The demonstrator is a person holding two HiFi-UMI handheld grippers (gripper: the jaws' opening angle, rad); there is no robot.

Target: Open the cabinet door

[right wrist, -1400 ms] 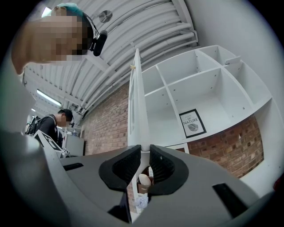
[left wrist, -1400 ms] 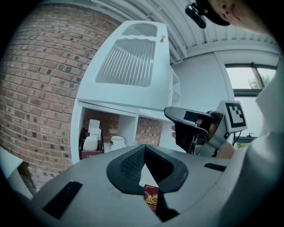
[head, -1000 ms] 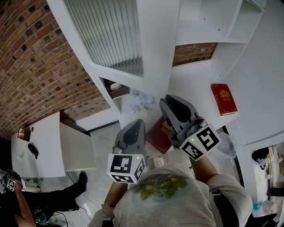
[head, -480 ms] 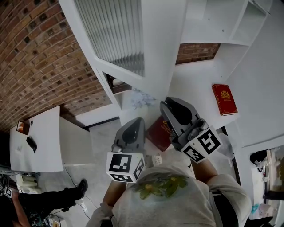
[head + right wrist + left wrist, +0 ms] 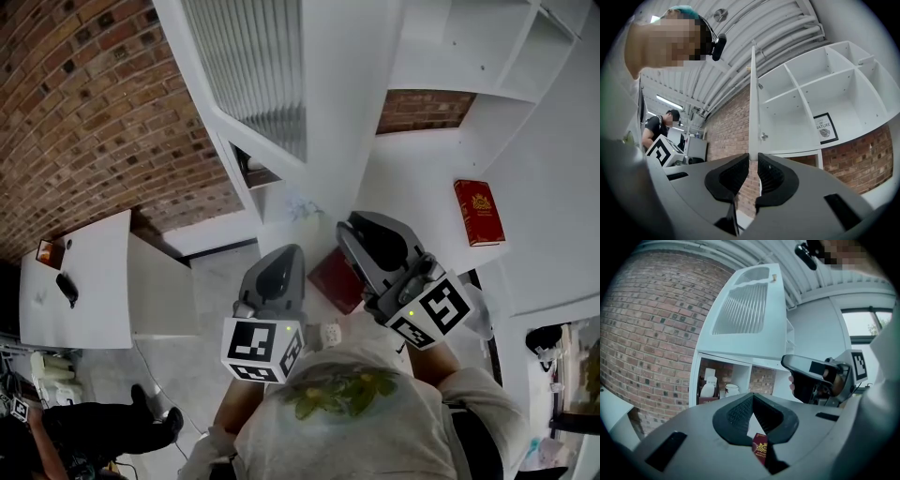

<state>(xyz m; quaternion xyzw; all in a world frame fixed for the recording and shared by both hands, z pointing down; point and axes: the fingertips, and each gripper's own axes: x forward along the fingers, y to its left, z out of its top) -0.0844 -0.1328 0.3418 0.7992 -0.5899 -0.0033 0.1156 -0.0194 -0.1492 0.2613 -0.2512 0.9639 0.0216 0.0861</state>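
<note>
The right gripper (image 5: 753, 161) has its jaws pinched on the bottom edge of the white cabinet door (image 5: 753, 108). The door stands swung out, edge-on to that gripper, beside the open white compartments of the cabinet (image 5: 811, 98). The left gripper (image 5: 752, 398) is held apart from the door, lower down, its jaws closed tip to tip on nothing, and a red book (image 5: 760, 448) shows past them.

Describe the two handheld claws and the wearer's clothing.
The left claw and right claw are grey shells with black ribbed pads. Each carries a white cube with black square markers and a green light. The person wears a light T-shirt with a leafy print.
</note>
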